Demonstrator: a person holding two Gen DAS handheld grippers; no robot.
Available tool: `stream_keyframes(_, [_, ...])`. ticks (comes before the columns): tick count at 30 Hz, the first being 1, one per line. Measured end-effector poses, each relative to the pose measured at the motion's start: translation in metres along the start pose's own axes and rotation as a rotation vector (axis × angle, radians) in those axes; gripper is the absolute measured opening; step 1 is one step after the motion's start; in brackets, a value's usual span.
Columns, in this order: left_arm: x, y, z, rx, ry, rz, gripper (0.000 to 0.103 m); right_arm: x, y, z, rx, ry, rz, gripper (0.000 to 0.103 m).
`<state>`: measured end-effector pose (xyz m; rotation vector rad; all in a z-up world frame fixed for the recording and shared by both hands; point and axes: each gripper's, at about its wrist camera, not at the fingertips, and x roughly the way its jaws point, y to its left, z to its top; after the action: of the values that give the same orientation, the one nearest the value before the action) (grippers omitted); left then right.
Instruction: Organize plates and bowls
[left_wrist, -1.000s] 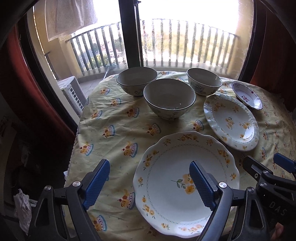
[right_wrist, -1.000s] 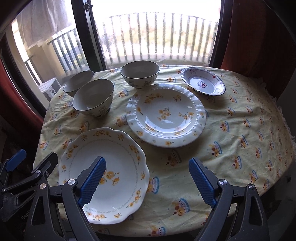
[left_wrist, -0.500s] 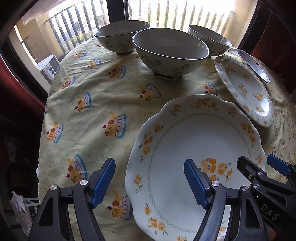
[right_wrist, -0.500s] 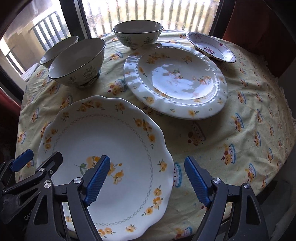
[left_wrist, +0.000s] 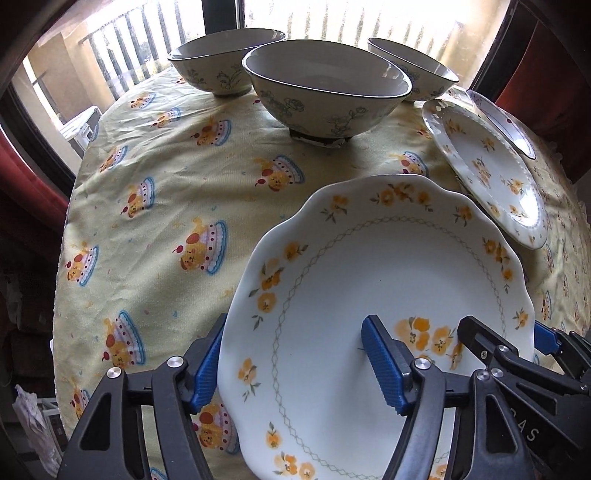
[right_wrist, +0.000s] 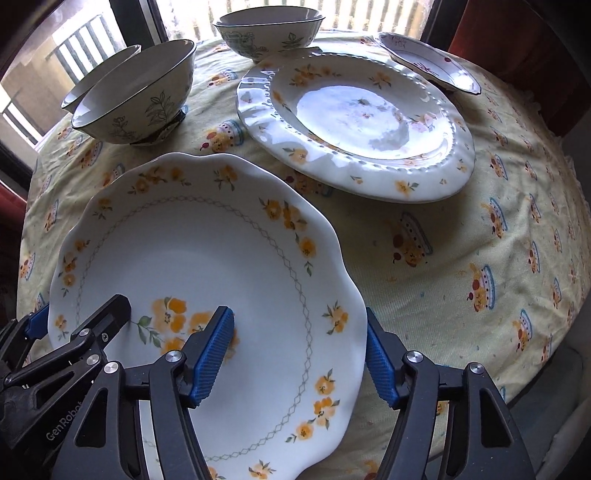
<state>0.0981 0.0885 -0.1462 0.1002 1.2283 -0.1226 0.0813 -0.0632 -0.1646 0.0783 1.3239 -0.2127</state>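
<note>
A scalloped white plate with yellow flowers (left_wrist: 388, 295) (right_wrist: 192, 258) lies at the near edge of the table. My left gripper (left_wrist: 291, 354) is open and straddles its left rim, one finger outside, one over the plate. My right gripper (right_wrist: 299, 354) is open and straddles its right rim the same way. Behind it stand three grey-rimmed bowls (left_wrist: 325, 85) (left_wrist: 225, 59) (left_wrist: 413, 70); the nearest bowl also shows in the right wrist view (right_wrist: 136, 99). A beaded white plate (right_wrist: 362, 122) (left_wrist: 487, 166) and a small dish (right_wrist: 432, 62) lie to the right.
A yellow tablecloth with cake prints (left_wrist: 166, 206) covers the round table. A window with balcony railing (left_wrist: 332, 18) is behind. Red curtains hang at both sides. Bare cloth lies left of the scalloped plate and at the right front (right_wrist: 480, 277).
Both grippers have come down and forward to the scalloped plate, and each now has a finger on either side of its rim. Nothing on the table has moved.
</note>
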Motion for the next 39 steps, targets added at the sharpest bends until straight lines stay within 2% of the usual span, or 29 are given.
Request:
stream_keyframes(11, [-0.010, -0.015, -0.009, -0.012, 0.025, 0.063, 0.073, -0.006, -0.012, 0.003, -0.043, 0.050, 0.063, 0.068])
stream_keyframes(22, [-0.047, -0.059, -0.009, -0.058, -0.031, 0.101, 0.074, -0.045, -0.048, 0.012, -0.106, -0.005, 0.111, 0.068])
stream_keyframes(30, [-0.053, -0.118, 0.001, -0.105, -0.053, 0.098, 0.074, -0.054, -0.101, 0.033, -0.151, -0.028, 0.122, 0.068])
stream_keyframes(39, [-0.049, -0.191, 0.015, -0.134, -0.078, 0.071, 0.074, -0.056, -0.178, 0.055, -0.174, -0.057, 0.115, 0.068])
